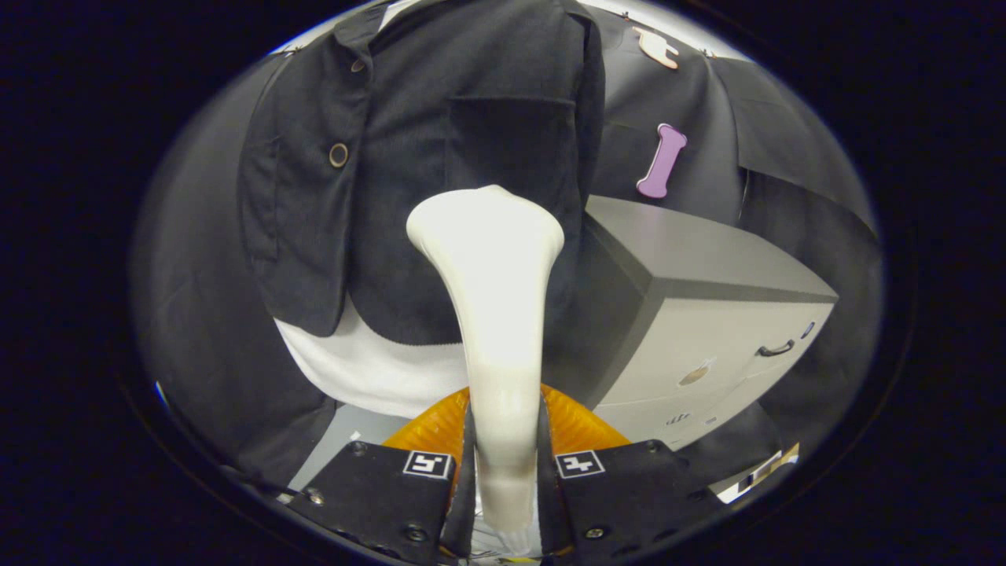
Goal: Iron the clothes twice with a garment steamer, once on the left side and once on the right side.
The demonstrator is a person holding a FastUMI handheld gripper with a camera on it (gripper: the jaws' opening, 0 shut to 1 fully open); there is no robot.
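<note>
Clearly, both fingers (464, 464) press on the slim handle of the garment steamer (495, 314), one on each side, with the handle filling the gap between them. Gripper (503, 472) tips are hard to make out; the handle and the finger bodies cover them. Handle base runs down past the fingers and is cut off from sight.

Steamer rises straight ahead of the fingers, widening into a broad cream head (487, 224). Only the back of the head shows; its steam face is turned away. Head lies over the lower front of the dark jacket (440, 141), just below the chest pocket (511, 134). Cannot tell whether it touches the cloth or sits a little off it.

Jacket hangs beyond the steamer, front open, one round button (339, 155) on the panel left of the head. Collar and shoulders are cut off above. White shirt (369, 365) hem shows beneath the jacket's lower edge; the steamer hides its middle.

Orange ribbed part (428, 432) sits just behind the fingers on both sides of the handle; what it belongs to is unclear.

Right of the jacket stands a grey cabinet (707, 314) with a dark top, a drawer handle (776, 348) on its pale front.
</note>
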